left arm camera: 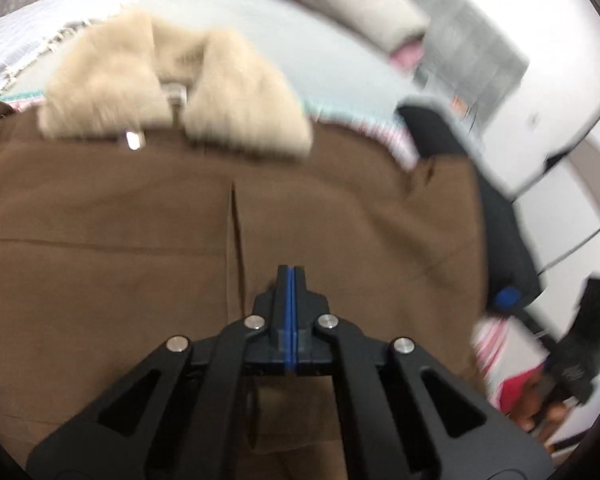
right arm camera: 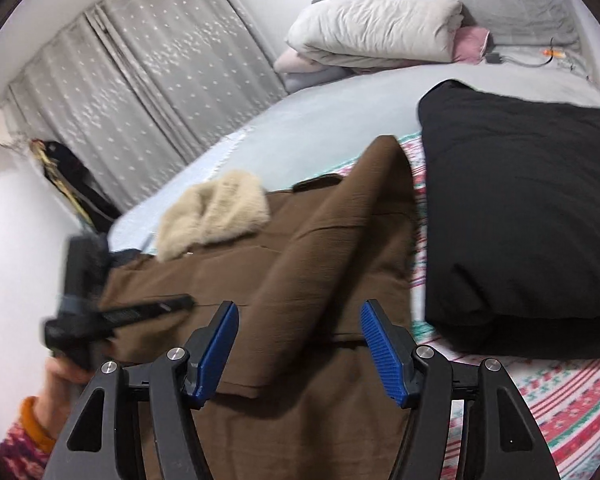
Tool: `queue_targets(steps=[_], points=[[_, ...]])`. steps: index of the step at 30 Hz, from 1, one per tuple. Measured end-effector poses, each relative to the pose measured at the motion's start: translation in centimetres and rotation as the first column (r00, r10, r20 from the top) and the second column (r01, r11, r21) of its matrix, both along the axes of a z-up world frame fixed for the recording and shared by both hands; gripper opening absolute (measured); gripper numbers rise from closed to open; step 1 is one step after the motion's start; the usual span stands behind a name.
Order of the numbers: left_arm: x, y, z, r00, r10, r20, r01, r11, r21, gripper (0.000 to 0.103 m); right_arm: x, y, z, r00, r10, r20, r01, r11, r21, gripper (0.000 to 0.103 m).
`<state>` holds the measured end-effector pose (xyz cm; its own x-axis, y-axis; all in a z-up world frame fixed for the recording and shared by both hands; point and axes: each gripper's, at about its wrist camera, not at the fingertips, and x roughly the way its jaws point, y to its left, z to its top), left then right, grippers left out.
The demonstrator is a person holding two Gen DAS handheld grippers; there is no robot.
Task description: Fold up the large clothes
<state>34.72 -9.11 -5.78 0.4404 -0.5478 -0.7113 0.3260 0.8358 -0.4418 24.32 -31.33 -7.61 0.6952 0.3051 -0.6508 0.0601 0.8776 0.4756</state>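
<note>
Below, brown coat point(left arm camera: 140, 240) on bed point(right arm camera: 320, 120)

Brown coat point(right arm camera: 332, 264) of matt woven cloth, collar point(left arm camera: 172, 84) of shaggy cream fur. Gripper arms point(right arm camera: 168, 408) of matt black plastic with shiny metal pins; pads point(right arm camera: 382, 354) of ribbed blue rubber. Black folded garment point(right arm camera: 520, 232) of soft matt fabric. Curtain point(right arm camera: 140, 80) of thin grey cloth, speckled.

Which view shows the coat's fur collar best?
The left wrist view: the fur collar faces the camera, both lapels spread, though blurred. The right wrist view shows it only from the side, bunched and small.
</note>
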Motion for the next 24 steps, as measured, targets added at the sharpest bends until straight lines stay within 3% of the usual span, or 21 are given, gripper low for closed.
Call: queue_targets(steps=[3, 5, 8, 9, 12, 13, 18, 20, 22, 24], points=[[-1.3, 2.2, 4.2, 0.988, 0.068, 0.137, -0.059, 0.996, -0.065, 0.0, -0.1, -0.4, 0.1, 1.0, -0.03, 0.005, 0.03, 0.999, -0.026, 0.065], [-1.3, 3.9, 5.9, 0.976, 0.123, 0.181, -0.112, 0.991, -0.072, 0.0, -0.1, -0.9, -0.1, 0.999, -0.037, 0.009, 0.037, 0.999, -0.02, 0.065], [-0.4, 6.0, 6.0, 0.979, 0.141, 0.15, -0.134, 0.989, -0.058, 0.001, -0.1, -1.0, -0.2, 0.999, -0.045, 0.001, 0.045, 0.998, -0.032, 0.065], [0.2, 6.2, 5.1, 0.989, 0.112, 0.096, -0.108, 0.993, -0.044, 0.006, -0.1, -1.0, -0.3, 0.999, -0.048, -0.003, 0.048, 0.998, -0.04, 0.065], [1.1, 5.3, 2.1, 0.999, 0.051, -0.003, -0.051, 0.998, -0.042, 0.063, 0.2, -0.8, -0.6, 0.999, -0.043, -0.016, 0.043, 0.998, -0.044, 0.065], [1.3, 4.6, 1.4, 1.0, 0.027, -0.011, -0.028, 0.998, -0.049, 0.067, 0.1, -0.7, -0.6, 0.999, -0.04, -0.022, 0.039, 0.998, -0.044, 0.065], [2.6, 0.9, -3.9, 0.987, -0.045, -0.153, 0.046, 0.999, 0.004, 0.068, 0.2, 0.0, -0.6, 0.999, -0.022, -0.031, 0.02, 0.997, -0.069, 0.065], [2.0, 0.2, -3.9, 0.992, -0.05, -0.113, 0.052, 0.998, 0.02, 0.067, 0.3, 0.2, -0.6, 0.999, -0.015, -0.031, 0.013, 0.997, -0.071, 0.065], [1.4, -0.5, -3.7, 0.989, -0.095, -0.11, 0.094, 0.995, -0.018, 0.023, 0.4, 0.3, -0.8, 0.999, -0.008, -0.035, 0.005, 0.997, -0.078, 0.065], [0.8, -1.1, -3.2, 0.99, -0.113, -0.087, 0.113, 0.994, -0.009, 0.013, 0.5, 0.4, -1.0, 0.999, -0.011, -0.045, 0.006, 0.995, -0.102, 0.065]])
